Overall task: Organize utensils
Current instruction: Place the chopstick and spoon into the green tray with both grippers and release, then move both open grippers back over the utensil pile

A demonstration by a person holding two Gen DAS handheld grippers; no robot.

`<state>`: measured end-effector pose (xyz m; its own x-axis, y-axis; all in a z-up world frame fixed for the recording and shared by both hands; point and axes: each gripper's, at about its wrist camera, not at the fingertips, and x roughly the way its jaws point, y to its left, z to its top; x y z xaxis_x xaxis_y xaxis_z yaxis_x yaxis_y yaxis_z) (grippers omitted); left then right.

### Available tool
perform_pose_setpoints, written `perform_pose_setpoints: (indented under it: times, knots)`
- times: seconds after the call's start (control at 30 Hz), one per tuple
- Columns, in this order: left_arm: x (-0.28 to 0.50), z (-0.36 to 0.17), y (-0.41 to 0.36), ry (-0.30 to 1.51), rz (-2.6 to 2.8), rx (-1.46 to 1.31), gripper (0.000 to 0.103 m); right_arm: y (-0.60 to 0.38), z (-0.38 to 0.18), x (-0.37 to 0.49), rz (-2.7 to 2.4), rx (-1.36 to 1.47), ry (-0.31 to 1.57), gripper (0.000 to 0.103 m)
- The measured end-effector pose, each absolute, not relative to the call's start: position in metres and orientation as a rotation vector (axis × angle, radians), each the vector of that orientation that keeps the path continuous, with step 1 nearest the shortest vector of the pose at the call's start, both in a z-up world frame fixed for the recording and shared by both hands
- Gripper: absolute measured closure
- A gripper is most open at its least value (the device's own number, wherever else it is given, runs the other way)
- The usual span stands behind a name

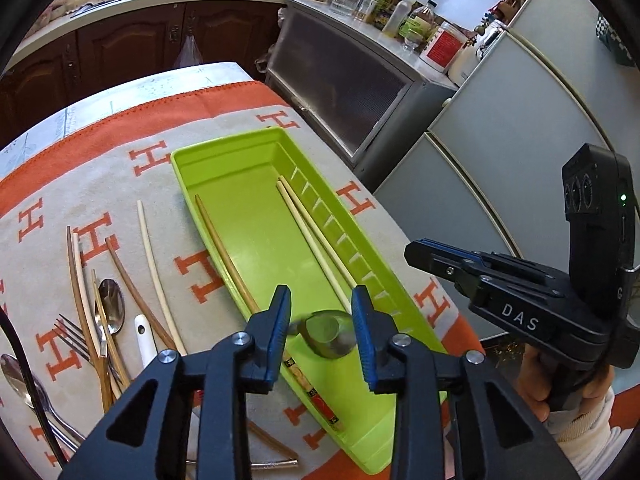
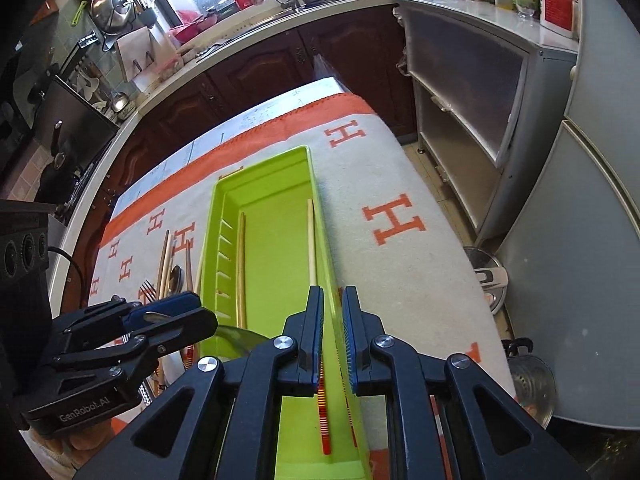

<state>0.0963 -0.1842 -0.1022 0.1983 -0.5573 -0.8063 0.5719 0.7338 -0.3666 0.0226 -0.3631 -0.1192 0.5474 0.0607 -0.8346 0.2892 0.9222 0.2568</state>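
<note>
A lime green tray (image 1: 224, 176) lies lengthwise on the table and holds a brown chopstick (image 1: 224, 248), two pale chopsticks (image 1: 312, 236) and a metal spoon (image 1: 330, 334). My left gripper (image 1: 322, 334) is open just above the tray, its fingertips either side of the spoon's bowl, apart from it. My right gripper (image 2: 333, 336) hovers over the tray's right wall (image 2: 320, 216) with its jaws a narrow gap apart and nothing between them. It shows from the side in the left wrist view (image 1: 440, 258). More chopsticks (image 1: 150, 256), spoons (image 1: 110, 306) and a fork (image 1: 74, 338) lie on the cloth to the left.
A white blanket with orange H letters (image 2: 396, 220) covers the table. A grey cabinet (image 1: 352, 80) and a fridge (image 1: 520, 112) stand to the right. A dark wood kitchen counter with a sink (image 2: 280, 4) runs behind. A metal pot (image 2: 532, 376) sits on the floor to the right.
</note>
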Motion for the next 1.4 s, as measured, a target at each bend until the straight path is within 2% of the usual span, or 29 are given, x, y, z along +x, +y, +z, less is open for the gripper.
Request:
perform_pose_setpoints:
  times: [0.17, 0.23, 0.3, 0.77, 0.9, 1.4]
  knots:
    - [0.092, -0.093, -0.167, 1.099, -0.744, -0.027, 0.07, -0.355, -0.115, 0.018, -0.128, 0.381, 0.981, 0.093]
    - [0.09, -0.089, -0.157, 1.085, -0.729, -0.047, 0.061, -0.348, -0.112, 0.017, -0.12, 0.365, 0.977, 0.093]
    - [0.087, -0.083, -0.145, 1.058, -0.703, -0.063, 0.058, -0.34, -0.11, 0.016, -0.104, 0.355, 0.978, 0.093]
    - [0.058, -0.064, -0.042, 0.985, -0.494, -0.156, 0.056, -0.272, -0.095, 0.015, 0.01, 0.242, 0.988, 0.093]
    - [0.046, -0.066, -0.011, 0.983, -0.422, -0.157, 0.051, -0.249, -0.091, 0.018, 0.052, 0.214, 0.995, 0.093]
    - [0.027, -0.087, 0.045, 1.032, -0.277, -0.184, 0.05, -0.166, -0.09, 0.03, 0.175, 0.109, 1.038, 0.093]
